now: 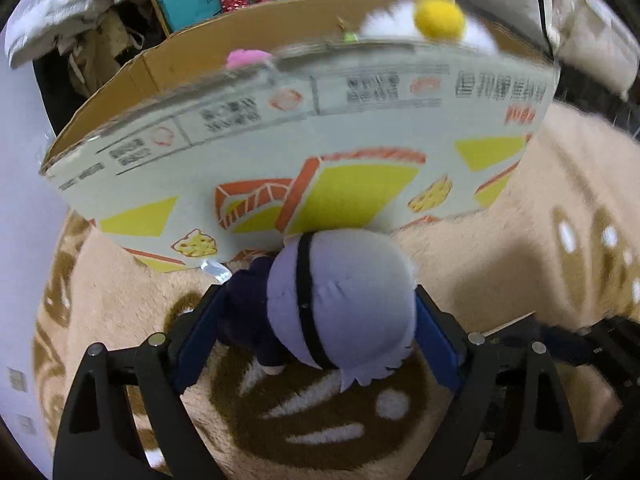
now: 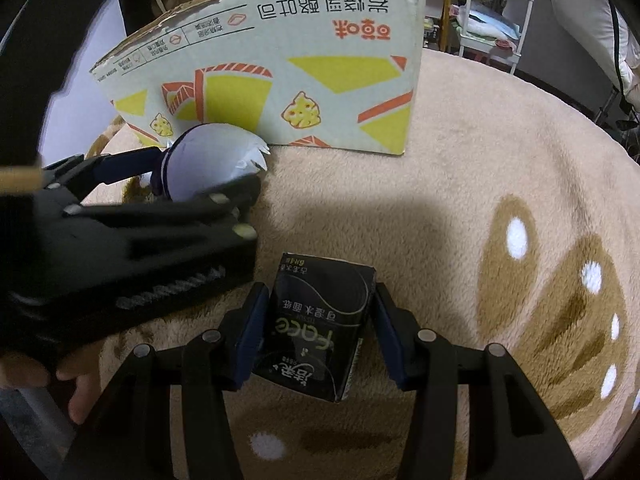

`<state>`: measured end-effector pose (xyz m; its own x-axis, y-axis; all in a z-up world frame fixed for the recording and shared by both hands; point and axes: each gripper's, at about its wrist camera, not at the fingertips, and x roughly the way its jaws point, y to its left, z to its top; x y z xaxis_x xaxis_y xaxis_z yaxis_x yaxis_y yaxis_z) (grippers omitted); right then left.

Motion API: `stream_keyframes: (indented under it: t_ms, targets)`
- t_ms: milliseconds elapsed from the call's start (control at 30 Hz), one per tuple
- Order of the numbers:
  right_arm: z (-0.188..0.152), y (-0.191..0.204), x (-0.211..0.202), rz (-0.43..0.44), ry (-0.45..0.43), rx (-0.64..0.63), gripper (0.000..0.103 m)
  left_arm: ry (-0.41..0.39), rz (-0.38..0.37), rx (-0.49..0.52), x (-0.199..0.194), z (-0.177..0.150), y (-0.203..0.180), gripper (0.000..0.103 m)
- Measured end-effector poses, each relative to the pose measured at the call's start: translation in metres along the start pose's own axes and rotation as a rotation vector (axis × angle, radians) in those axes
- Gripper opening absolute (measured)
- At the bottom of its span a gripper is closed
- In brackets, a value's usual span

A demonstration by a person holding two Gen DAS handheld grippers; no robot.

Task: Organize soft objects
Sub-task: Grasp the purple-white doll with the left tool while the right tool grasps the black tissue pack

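A: Left wrist view. Our left gripper [image 1: 320, 320] has its jaws closed on the doll [image 1: 340, 300], a lilac plush head with a black band and a dark body, pressed between the blue pads [image 1: 434, 336]. We carry it above the rug [image 1: 500, 260], close to the near wall of the box [image 1: 280, 152]. We judge this a lift toward the box's open top, where a yellow pompom [image 1: 439, 16] and something pink [image 1: 246, 58] already show over the rim.

B: Right wrist view. Our right gripper [image 2: 316, 332] has the black tissue pack [image 2: 320, 328] between its jaws. The left pad [image 2: 250, 332] looks to touch it; on the right we see a slim gap, so we cannot tell whether the grip is firm. The pack sits on or just above the rug [image 2: 480, 180], well short of the box [image 2: 280, 80].

A: What does this view add?

B: It shows the left gripper [image 2: 208, 176] from the side, with the doll [image 2: 212, 156] still below the rim, at the box's near left corner. The tissue pack is absent from the left view. Only the left view shows the pink item. Neither shows the box floor.
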<state>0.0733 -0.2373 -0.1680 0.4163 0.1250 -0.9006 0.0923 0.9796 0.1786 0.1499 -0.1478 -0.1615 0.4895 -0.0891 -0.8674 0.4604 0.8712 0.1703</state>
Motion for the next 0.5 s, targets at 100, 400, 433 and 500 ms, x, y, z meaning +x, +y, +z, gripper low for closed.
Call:
stream_keyframes:
  t_ms: [100, 400, 433, 500]
  targets:
    - [0.000, -0.004, 0.000, 0.005, 0.002, 0.005, 0.055, -0.013, 0.032, 0.031, 0.002, -0.002, -0.007, 0.086]
    - [-0.001, -0.008, -0.009, -0.012, -0.033, 0.011, 0.054, -0.059, -0.010, -0.028, -0.013, -0.012, 0.005, 0.072]
    - [-0.001, -0.010, -0.011, -0.013, -0.042, 0.017, 0.054, -0.070, -0.012, -0.030, -0.018, -0.013, 0.007, 0.070]
    - [0.000, -0.012, -0.018, -0.033, -0.067, 0.016, 0.054, -0.083, -0.020, -0.046, -0.026, -0.015, 0.009, 0.068]
